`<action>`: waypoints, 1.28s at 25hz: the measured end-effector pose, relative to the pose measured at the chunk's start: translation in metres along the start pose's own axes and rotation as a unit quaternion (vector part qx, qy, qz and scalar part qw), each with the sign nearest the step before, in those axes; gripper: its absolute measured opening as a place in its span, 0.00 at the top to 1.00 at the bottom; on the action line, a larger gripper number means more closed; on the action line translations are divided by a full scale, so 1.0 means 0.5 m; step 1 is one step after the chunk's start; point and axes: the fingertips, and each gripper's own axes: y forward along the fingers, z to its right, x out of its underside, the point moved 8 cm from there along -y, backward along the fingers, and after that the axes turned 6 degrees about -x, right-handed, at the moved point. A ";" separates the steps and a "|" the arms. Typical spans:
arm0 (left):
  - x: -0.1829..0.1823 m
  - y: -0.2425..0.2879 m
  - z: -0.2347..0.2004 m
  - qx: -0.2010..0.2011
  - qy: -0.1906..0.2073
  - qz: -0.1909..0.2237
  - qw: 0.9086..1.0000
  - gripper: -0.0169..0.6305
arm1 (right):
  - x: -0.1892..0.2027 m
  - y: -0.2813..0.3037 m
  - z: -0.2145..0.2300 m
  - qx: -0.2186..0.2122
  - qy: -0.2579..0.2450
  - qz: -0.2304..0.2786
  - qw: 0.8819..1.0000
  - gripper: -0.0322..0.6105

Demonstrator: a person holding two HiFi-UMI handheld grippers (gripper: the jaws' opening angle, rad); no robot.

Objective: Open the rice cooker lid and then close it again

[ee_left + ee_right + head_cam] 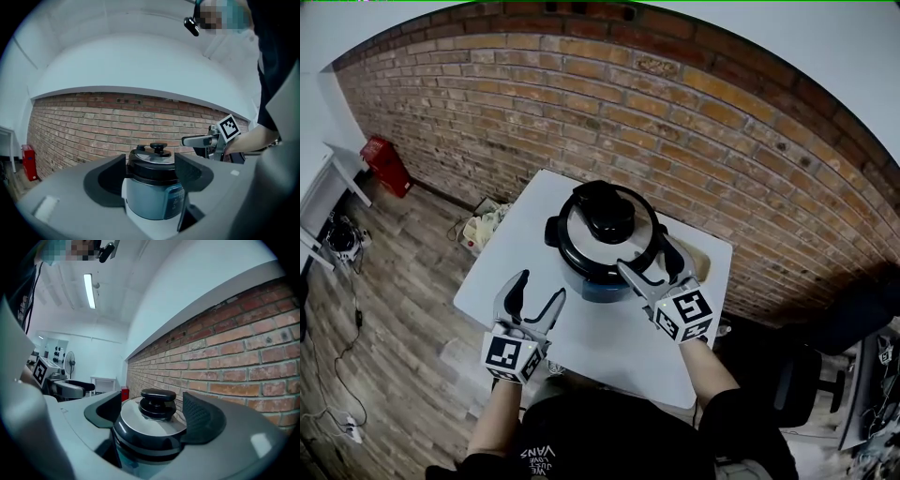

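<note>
A rice cooker (pixel 602 246) stands at the far side of the white table (pixel 609 347), its silver lid (pixel 140 420) down, with a black knob (pixel 158 404) on top. My left gripper (pixel 539 291) is open over the table in front of the cooker and to its left. In the left gripper view the cooker's pale blue body (pixel 154 199) shows ahead between the jaws, which do not touch it. My right gripper (pixel 647 261) is open at the cooker's front right, over the lid's rim. Its jaws stand on either side of the knob without touching it.
A brick wall (pixel 675 122) runs close behind the table. On the wooden floor at the left lie a red object (pixel 386 165) and a heap of bags (pixel 483 225). A dark chair (pixel 806 375) stands at the right. The table's near edge (pixel 609 389) is by the person's body.
</note>
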 end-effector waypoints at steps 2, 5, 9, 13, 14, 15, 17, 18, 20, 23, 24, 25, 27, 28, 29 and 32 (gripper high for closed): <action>0.001 0.014 -0.011 0.009 -0.002 -0.008 1.000 0.47 | -0.003 0.022 0.010 -0.001 -0.005 -0.008 1.000 0.31; 0.009 0.031 -0.026 0.023 -0.008 -0.015 1.000 0.48 | -0.002 0.052 0.021 -0.014 -0.013 -0.022 1.000 0.31; 0.019 0.045 -0.047 0.033 -0.007 -0.011 0.999 0.48 | -0.007 0.091 0.048 -0.040 -0.039 -0.049 0.997 0.31; 0.024 0.051 -0.061 0.035 -0.010 -0.011 0.999 0.48 | -0.015 0.117 0.077 -0.061 -0.059 -0.074 0.994 0.31; 0.027 0.052 -0.063 0.035 -0.011 -0.012 0.999 0.48 | -0.016 0.122 0.081 -0.066 -0.062 -0.078 0.993 0.31; 0.029 0.053 -0.064 0.036 -0.011 -0.012 0.999 0.48 | -0.016 0.127 0.085 -0.073 -0.064 -0.082 0.992 0.31; 0.033 0.053 -0.067 0.039 -0.013 -0.013 0.999 0.48 | -0.017 0.137 0.089 -0.096 -0.068 -0.087 0.989 0.31; 0.036 0.053 -0.069 0.042 -0.016 -0.015 0.999 0.48 | -0.018 0.143 0.091 -0.114 -0.073 -0.092 0.987 0.31; 0.042 0.051 -0.071 0.045 -0.021 -0.020 0.999 0.48 | -0.019 0.157 0.095 -0.151 -0.089 -0.107 0.979 0.31; 0.044 0.046 -0.076 0.039 -0.016 -0.020 0.999 0.48 | -0.023 0.172 0.108 -0.193 -0.104 -0.126 0.967 0.31; 0.045 0.043 -0.078 0.037 -0.015 -0.021 0.999 0.48 | -0.025 0.176 0.114 -0.203 -0.106 -0.129 0.965 0.31; 0.048 0.040 -0.080 0.034 -0.015 -0.021 0.999 0.48 | -0.027 0.181 0.120 -0.213 -0.106 -0.130 0.963 0.31; 0.054 0.033 -0.084 0.028 -0.017 -0.026 0.999 0.48 | -0.028 0.191 0.127 -0.240 -0.107 -0.131 0.956 0.31; 0.056 0.030 -0.086 0.026 -0.019 -0.029 0.999 0.48 | -0.027 0.197 0.129 -0.256 -0.107 -0.133 0.951 0.31; 0.057 0.027 -0.087 0.025 -0.022 -0.031 0.999 0.48 | -0.027 0.203 0.131 -0.274 -0.108 -0.136 0.946 0.31; 0.057 0.026 -0.091 0.019 -0.015 -0.031 0.999 0.48 | -0.027 0.223 0.137 -0.323 -0.117 -0.152 0.927 0.31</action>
